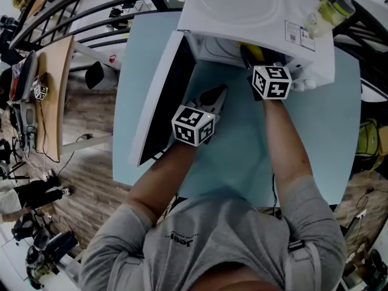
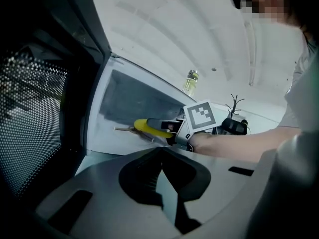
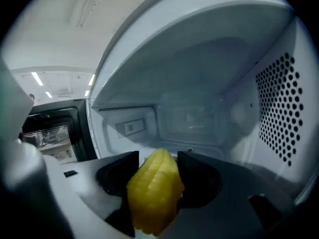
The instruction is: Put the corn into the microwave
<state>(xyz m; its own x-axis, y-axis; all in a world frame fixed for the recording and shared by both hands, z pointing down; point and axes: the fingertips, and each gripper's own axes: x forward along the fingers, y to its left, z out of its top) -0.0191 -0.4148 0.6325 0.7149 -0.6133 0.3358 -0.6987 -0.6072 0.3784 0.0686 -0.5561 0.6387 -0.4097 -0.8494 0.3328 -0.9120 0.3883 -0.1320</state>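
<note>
Your right gripper (image 3: 154, 167): fingers spread wide, clamped on the corn (image 3: 153, 195), tip aimed into the open microwave (image 3: 209, 83), about at its mouth. Carry it well inside, set it low on the cavity floor, then release. Your left gripper (image 2: 159, 152): fingers together, empty, near the door (image 2: 35, 108); keep it clear.

Bottle (image 1: 330, 9), pale blue table (image 1: 339, 123)
</note>
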